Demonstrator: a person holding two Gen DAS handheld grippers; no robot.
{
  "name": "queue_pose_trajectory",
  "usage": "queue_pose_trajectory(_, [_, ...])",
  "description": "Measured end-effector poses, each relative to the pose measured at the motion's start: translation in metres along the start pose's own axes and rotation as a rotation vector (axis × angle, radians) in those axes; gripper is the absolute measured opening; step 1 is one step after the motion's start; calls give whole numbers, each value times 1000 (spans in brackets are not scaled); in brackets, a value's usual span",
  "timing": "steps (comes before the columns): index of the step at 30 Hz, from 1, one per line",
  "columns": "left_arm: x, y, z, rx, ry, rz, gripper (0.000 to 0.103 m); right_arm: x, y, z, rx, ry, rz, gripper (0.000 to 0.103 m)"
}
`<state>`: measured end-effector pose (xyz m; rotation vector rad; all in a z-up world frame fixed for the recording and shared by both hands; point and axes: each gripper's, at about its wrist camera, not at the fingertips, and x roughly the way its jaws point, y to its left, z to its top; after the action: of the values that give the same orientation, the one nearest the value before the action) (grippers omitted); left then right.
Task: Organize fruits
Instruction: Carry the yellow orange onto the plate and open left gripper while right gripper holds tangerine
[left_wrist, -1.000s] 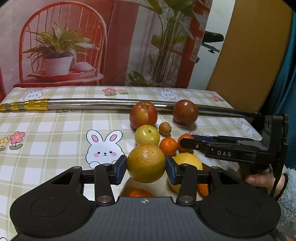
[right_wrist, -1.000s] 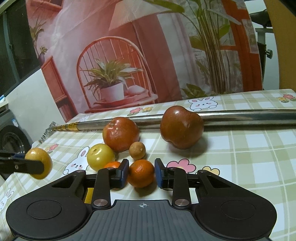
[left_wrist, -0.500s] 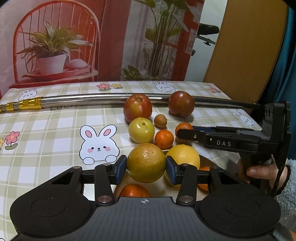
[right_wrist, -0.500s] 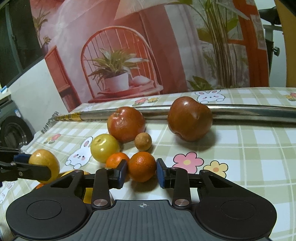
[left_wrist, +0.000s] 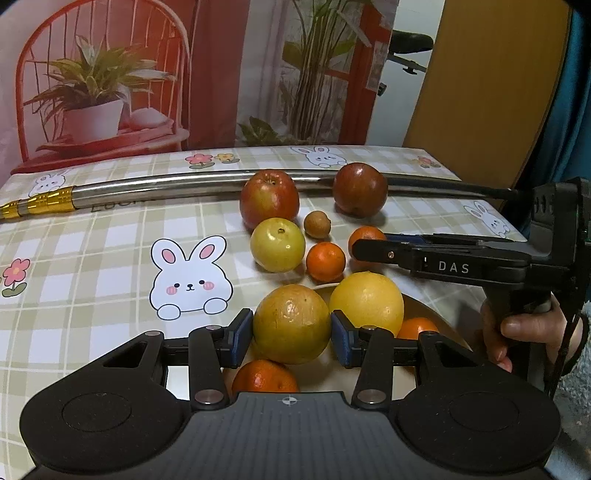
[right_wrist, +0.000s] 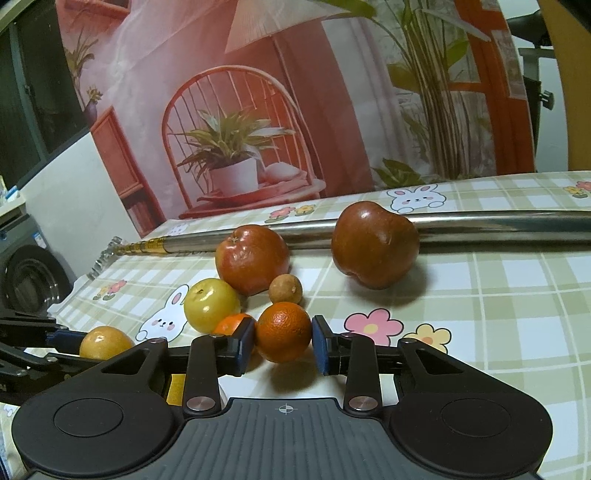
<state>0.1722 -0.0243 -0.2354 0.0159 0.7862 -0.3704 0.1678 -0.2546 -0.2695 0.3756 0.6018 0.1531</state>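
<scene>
Behind the worktop (left_wrist: 92, 258) hung a printed backdrop with a red chair and a potted plant, and a steel pole (left_wrist: 166, 188) lay across the checked bunny cloth.

The left claw (left_wrist: 291, 332) held a big yellowish orange (left_wrist: 291, 323) between its blue pads, which pressed on both sides. The fruit was above a pale plate (left_wrist: 432, 314) at the near edge, where a yellow grapefruit (left_wrist: 365, 306) and two small oranges already lay. To do this step well, I think the claw should go down into the free gap beside the grapefruit and open only when the orange rests on the plate, because a round fruit rolls easily.

The right claw (right_wrist: 283, 341) stood narrow around a mandarin (right_wrist: 283, 330) on the cloth. The pads were at its sides, but I could not tell if they already pressed it. It should close at the widest part and lift straight up, so that the second mandarin (right_wrist: 231, 323) just beside it is not pushed.

Only the left view showed the plate, its contents and the person's hand (left_wrist: 524, 332) on the right tool. Only the right view showed the mandarin between the pads. It also showed that the two red apples (right_wrist: 251, 258) were well apart, with the small brown fruit (right_wrist: 285, 290) between the near apple and the mandarin, next to the yellow apple (right_wrist: 210, 304).
</scene>
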Motion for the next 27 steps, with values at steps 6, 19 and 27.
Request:
queue_pose_trajectory(6, [2,1,1,-4,5,0,48,0,0,0,0,0,0,31])
queue_pose_trajectory(19, [-9,2,2,-25,-33,4,48,0,0,0,1,1,1,31])
queue_pose_trajectory(27, [-21,9,2,-59,-57,37,48,-1,0,0,2,1,0,31])
